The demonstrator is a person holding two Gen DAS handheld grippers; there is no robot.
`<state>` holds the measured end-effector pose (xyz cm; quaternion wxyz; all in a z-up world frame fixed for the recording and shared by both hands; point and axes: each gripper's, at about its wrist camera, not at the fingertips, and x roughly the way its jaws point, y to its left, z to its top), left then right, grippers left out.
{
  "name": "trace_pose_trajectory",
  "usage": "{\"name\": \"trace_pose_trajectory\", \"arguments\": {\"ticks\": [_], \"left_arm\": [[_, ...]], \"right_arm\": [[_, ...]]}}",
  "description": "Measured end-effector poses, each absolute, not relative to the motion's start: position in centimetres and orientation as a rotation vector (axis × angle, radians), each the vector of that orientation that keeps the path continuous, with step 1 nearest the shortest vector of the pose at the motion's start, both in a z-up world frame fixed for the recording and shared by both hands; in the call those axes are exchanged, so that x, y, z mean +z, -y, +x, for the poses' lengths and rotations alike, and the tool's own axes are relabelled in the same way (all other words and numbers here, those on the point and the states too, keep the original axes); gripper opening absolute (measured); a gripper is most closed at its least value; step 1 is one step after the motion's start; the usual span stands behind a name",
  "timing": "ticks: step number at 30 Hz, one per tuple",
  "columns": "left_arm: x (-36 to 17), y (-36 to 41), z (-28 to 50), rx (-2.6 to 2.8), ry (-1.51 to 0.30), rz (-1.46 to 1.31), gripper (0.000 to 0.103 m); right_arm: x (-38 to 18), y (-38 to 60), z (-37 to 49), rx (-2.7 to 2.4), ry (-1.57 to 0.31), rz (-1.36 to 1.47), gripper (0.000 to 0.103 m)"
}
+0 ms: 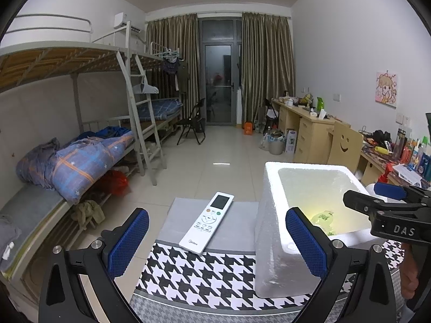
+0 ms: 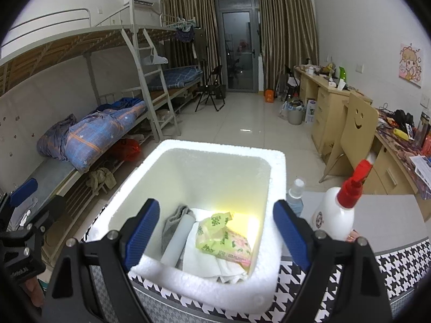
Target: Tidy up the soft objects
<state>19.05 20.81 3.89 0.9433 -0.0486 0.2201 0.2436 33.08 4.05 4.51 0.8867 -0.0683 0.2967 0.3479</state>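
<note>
A white foam box [image 2: 221, 149] stands on a houndstooth-patterned table [image 1: 215, 271]; it also shows in the left wrist view [image 1: 272, 231]. Inside lie a green tissue pack [image 2: 215, 226], a pink packet [image 2: 237, 250], white cloth [image 2: 202, 261], a grey cloth [image 2: 173, 220] and a pale roll [image 2: 179, 238]. My right gripper [image 2: 215, 231] is open and empty above the box's near rim. My left gripper [image 1: 216, 239] is open and empty, left of the box, near a white remote [image 1: 207, 222]. The right gripper also shows in the left wrist view [image 1: 388, 202].
A white spray bottle with a red top [image 2: 339, 210] and a small clear bottle [image 2: 295, 192] stand right of the box. Bunk beds with a blue quilt [image 1: 80, 164] line the left wall. Desks and a smiley chair [image 1: 344, 142] line the right.
</note>
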Motion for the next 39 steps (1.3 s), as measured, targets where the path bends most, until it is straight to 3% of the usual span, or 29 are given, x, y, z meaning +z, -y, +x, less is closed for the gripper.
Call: {"name": "trace_pose_trajectory", "arguments": {"ticks": [39], "left_arm": [[7.6,-11.2,10.7,0.368,-0.346,-0.050,0.102]], "right_arm": [[7.5,5.5,23.1,0.712,-0.441,-0.098,0.089]]}}
